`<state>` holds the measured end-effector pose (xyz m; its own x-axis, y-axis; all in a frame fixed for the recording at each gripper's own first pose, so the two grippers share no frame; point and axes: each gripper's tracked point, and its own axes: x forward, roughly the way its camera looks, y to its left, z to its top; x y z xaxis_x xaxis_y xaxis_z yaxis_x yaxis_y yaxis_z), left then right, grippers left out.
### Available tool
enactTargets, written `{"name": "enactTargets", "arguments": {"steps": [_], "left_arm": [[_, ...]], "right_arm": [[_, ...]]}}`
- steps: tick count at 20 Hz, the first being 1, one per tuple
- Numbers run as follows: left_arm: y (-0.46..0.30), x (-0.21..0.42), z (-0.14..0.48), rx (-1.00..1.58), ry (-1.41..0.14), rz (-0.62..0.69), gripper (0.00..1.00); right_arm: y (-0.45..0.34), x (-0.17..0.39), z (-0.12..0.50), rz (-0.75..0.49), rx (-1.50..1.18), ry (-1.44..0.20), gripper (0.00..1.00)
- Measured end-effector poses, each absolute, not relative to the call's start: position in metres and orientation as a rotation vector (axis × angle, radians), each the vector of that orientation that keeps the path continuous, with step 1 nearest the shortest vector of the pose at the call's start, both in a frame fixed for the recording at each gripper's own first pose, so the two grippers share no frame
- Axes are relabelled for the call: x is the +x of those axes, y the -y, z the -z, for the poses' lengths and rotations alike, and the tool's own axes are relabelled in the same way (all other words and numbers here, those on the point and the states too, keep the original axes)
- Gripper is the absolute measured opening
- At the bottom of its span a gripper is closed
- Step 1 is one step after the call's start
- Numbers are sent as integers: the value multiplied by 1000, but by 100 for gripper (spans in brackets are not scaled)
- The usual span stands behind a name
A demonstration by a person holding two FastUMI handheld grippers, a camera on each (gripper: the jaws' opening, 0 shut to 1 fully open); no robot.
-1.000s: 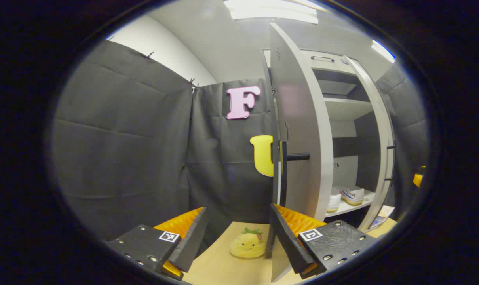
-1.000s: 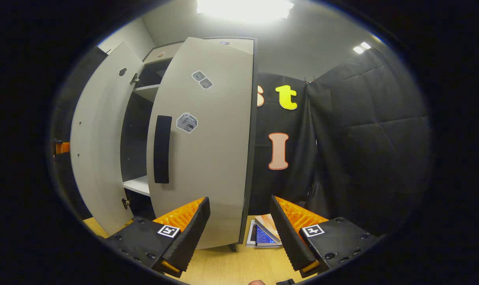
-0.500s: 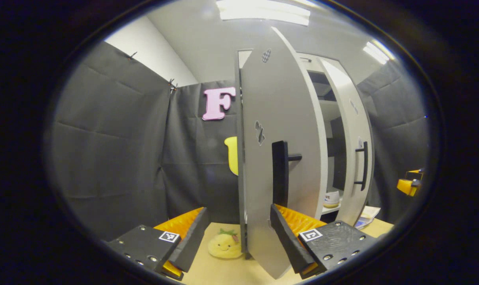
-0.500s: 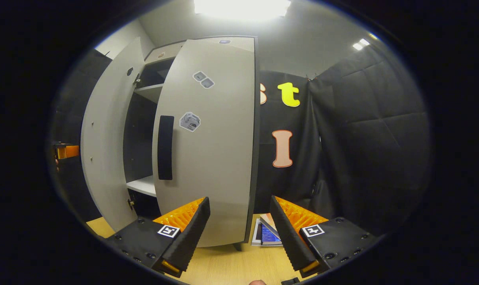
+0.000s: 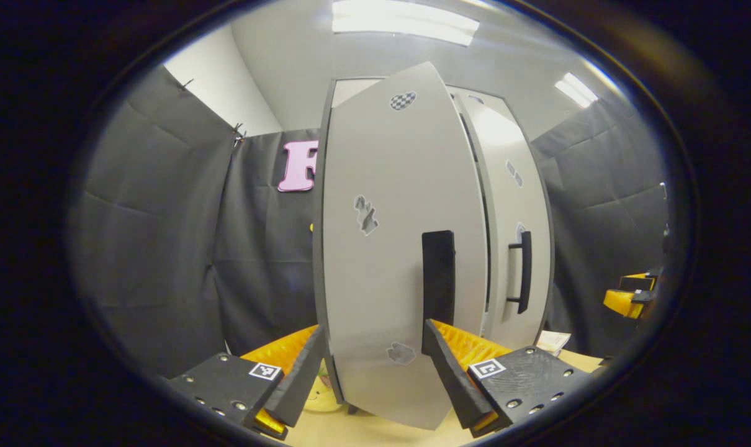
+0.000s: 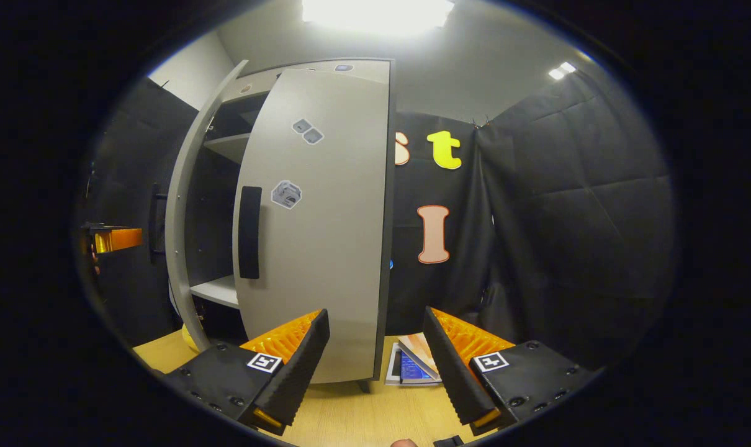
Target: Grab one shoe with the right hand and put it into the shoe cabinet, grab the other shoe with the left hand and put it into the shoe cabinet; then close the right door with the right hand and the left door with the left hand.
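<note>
The shoe cabinet [image 6: 357,68] stood on the wooden table [image 6: 350,416], its left door [image 5: 388,248] swung nearly shut and its right door [image 6: 326,236] almost closed too. Shoes were hidden inside. The left gripper [image 5: 374,357] gaped wide before the left door, the right gripper [image 6: 375,344] wide and empty.

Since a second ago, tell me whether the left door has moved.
Yes. In the right gripper view, the left door has swung inward toward the shoe cabinet, narrowing its gap to the right door.
</note>
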<state>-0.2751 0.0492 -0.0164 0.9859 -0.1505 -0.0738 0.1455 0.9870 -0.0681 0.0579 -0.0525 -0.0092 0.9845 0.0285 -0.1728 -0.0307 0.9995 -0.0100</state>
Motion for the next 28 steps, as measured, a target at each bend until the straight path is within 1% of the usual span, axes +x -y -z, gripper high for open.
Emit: {"name": "enactTargets", "arguments": {"steps": [6,7,8,11,12,13,14,15,16,17,18,19,20,21,25,26,27,28], "left_arm": [[-52,-300,16,-68,-94,164,94],[-56,-303,16,-64,-93,161,94],[-61,-306,14,-60,-90,157,94],[-76,-329,13,-61,-88,148,94],[-80,-336,12,-60,-86,145,94],[-83,-342,10,-57,-83,143,94],[-87,-348,9,-54,-78,141,94],[-91,-355,6,-50,-73,140,94],[-94,-359,4,-47,-70,140,94],[-96,-367,3,-47,-68,141,94],[-98,-374,3,-47,-67,141,94],[-101,-379,2,-46,-64,140,94],[-104,-385,2,-42,-63,135,94],[-107,-390,2,-37,-62,131,94],[-116,-407,3,-22,-65,124,94],[-118,-411,3,-20,-64,121,94],[-119,-414,2,-20,-65,119,94],[-120,-415,3,-20,-68,119,94]], "right_arm": [[43,43,-1,-40,2,-162,96],[40,40,-4,-45,3,-157,94],[37,36,-7,-49,2,-152,96],[28,24,-16,-59,-6,-138,96],[26,18,-19,-62,-7,-133,94],[24,14,-22,-63,-7,-126,96],[22,10,-25,-64,-6,-120,94],[20,5,-28,-65,-5,-117,96],[18,-1,-29,-65,-3,-115,94],[16,-6,-31,-66,-2,-114,96],[14,-11,-32,-67,-2,-111,96],[11,-15,-34,-68,-5,-106,94],[10,-20,-35,-69,-9,-103,94],[7,-23,-36,-73,-13,-101,96],[-3,-37,-39,-82,-17,-93,96],[-5,-40,-40,-84,-18,-91,94],[-7,-42,-41,-86,-21,-90,96],[-9,-42,-40,-86,-23,-89,96]]}}
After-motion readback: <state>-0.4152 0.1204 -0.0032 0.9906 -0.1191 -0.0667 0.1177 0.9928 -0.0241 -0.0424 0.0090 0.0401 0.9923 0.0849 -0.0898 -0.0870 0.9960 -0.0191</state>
